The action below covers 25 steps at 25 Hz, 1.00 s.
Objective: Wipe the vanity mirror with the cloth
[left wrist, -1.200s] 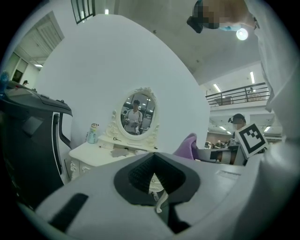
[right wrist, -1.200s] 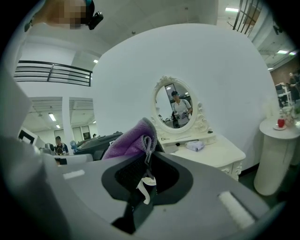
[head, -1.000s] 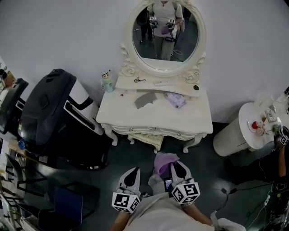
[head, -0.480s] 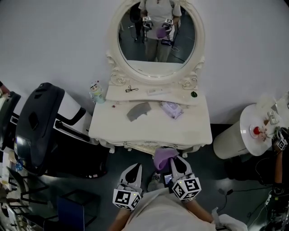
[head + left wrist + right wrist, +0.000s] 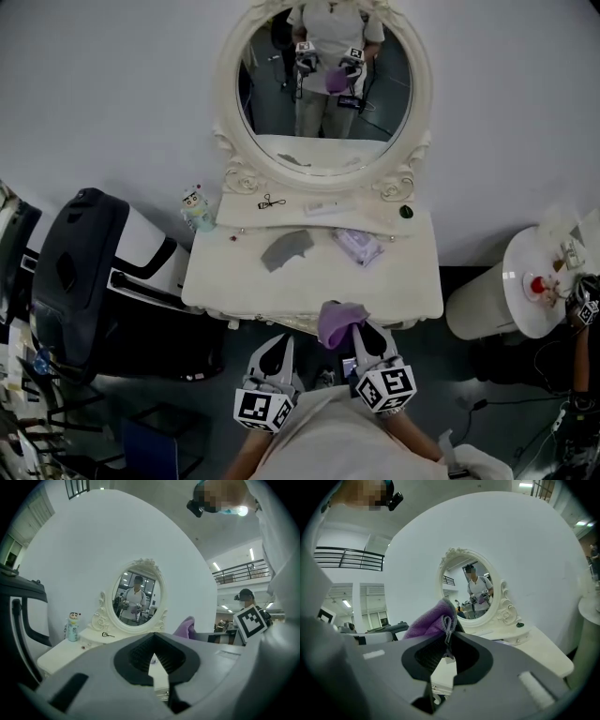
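The oval vanity mirror [image 5: 323,94] in its carved white frame stands at the back of the white vanity table [image 5: 403,291]; it also shows in the left gripper view as the mirror [image 5: 138,597] and in the right gripper view as the mirror [image 5: 471,595]. My right gripper [image 5: 367,336] is shut on a purple cloth [image 5: 337,321], which bunches above the fingertips at the table's front edge. The cloth [image 5: 429,623] sticks out of the right gripper [image 5: 449,632]. My left gripper [image 5: 272,354] hangs beside it, shut and holding nothing. Both are well short of the glass.
On the table lie a grey folded item [image 5: 286,248], a wipes pack [image 5: 356,246], a small figurine bottle [image 5: 195,208] and a dark jar [image 5: 405,212]. A black-and-white bulky chair [image 5: 84,272] stands left. A round white side table [image 5: 520,300] stands right.
The view has come closer to the vanity. Both grippers and the purple cloth now sit at the table's front edge instead of over the floor; the mirror looks larger.
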Tool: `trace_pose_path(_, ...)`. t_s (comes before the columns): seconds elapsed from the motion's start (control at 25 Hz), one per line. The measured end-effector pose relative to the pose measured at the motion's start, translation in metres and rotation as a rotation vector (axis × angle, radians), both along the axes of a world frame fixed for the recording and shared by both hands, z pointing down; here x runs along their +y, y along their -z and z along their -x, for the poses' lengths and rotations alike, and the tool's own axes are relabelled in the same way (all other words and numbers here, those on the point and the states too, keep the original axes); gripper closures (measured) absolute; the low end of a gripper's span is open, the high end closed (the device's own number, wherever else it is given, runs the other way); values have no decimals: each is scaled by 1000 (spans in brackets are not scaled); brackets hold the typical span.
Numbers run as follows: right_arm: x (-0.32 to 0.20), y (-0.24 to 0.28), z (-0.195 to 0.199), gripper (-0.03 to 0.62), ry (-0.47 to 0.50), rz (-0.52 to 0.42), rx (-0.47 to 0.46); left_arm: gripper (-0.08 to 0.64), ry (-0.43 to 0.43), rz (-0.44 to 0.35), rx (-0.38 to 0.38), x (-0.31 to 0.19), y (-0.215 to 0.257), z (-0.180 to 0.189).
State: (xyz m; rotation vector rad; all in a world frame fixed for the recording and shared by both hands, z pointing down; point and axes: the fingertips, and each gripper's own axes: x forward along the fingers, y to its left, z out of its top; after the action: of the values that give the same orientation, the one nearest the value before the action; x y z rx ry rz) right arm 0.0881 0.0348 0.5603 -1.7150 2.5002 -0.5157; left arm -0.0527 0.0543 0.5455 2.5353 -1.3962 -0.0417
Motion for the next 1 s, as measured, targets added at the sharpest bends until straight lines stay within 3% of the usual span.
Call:
trace_pose_path(0.24, -43, 2, -11, 543, -85, -8, 14, 560, -68, -7, 1, -64, -1, -3)
trace_pose_path(0.56, -129, 30, -10, 543, -231, -48, 5, 560, -185, -84, 9, -173, 36, 7)
trace_pose_path(0.84, -179, 34, 16, 542, -321, -29, 9, 560, -200, -24, -33, -244, 27, 39)
trace_pose_path(1.0, -213, 49, 20, 543, -362, -36, -2, 560, -213, -67, -28, -276, 45, 54)
